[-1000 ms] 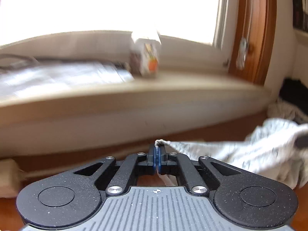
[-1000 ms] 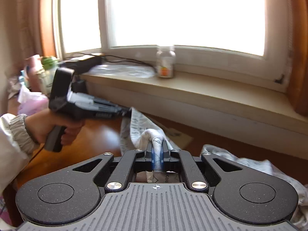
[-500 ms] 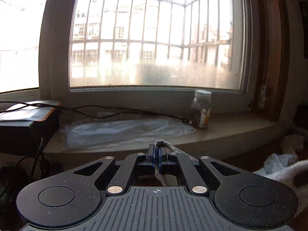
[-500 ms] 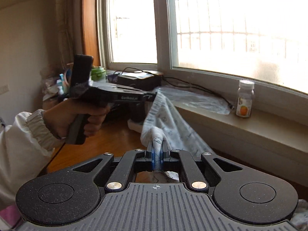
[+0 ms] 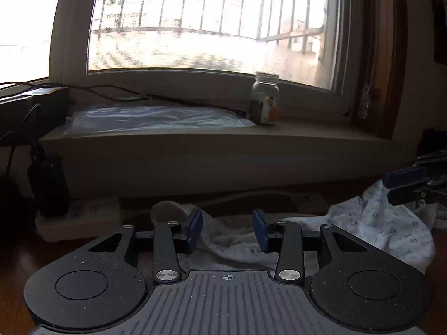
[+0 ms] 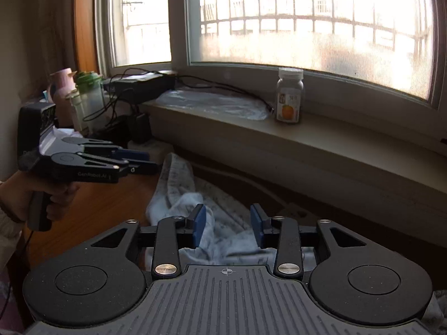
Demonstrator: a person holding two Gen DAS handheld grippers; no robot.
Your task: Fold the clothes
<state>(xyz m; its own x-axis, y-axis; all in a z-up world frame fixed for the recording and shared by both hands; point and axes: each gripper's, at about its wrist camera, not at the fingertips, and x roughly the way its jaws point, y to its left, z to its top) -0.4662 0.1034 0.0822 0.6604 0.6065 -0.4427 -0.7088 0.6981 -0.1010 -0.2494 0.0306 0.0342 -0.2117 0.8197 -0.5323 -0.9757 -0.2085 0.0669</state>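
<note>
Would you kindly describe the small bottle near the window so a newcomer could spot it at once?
Start at the big barred window and drop to the long pale sill beneath it. Just right of the crinkled clear plastic bag stands the bottle, upright. It is the only standing container on that sill stretch, white-capped with an orange picture on its label.

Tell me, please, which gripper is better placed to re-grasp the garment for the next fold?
Probably the right gripper. Its jaws stand open with the bunched light garment directly between and beneath them. The left gripper, also open, is over a flatter edge of cloth near the power strip.
</note>
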